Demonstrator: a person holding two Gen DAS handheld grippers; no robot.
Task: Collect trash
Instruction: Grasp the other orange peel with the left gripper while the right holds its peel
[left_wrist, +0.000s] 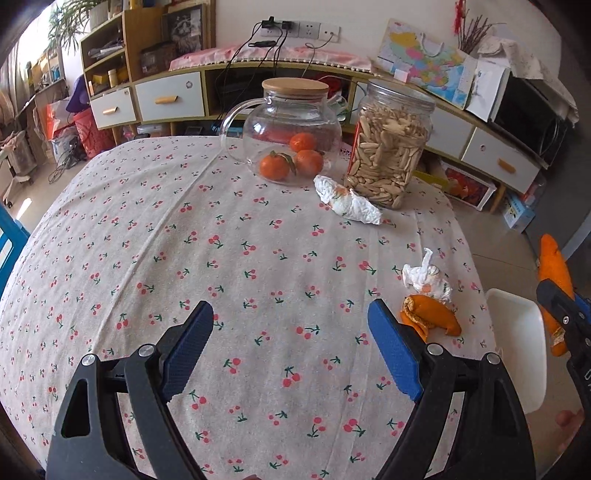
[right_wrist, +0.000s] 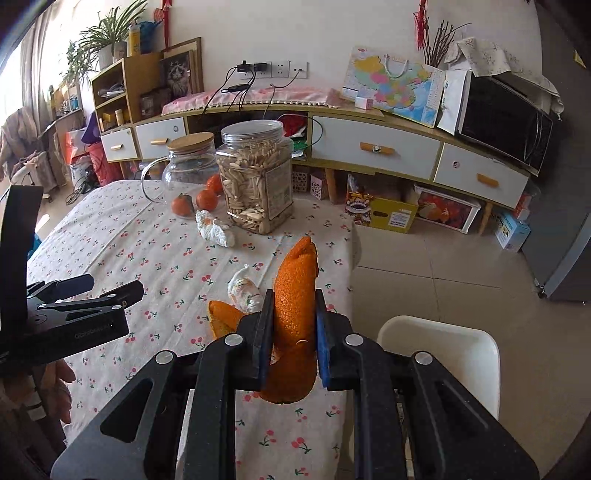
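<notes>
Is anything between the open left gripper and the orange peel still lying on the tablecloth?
Nothing visible. The left gripper is open over bare tablecloth, and the orange peel lies just beyond its right finger. A crumpled tissue sits behind the peel, not in the path.

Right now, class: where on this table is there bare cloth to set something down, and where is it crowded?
Free: the wide cherry-print tablecloth left of the trash and in front of the glass teapot. Crowded: the right edge, with orange peel and crumpled tissue, and the far side, where another tissue lies against the snack jar.
</notes>
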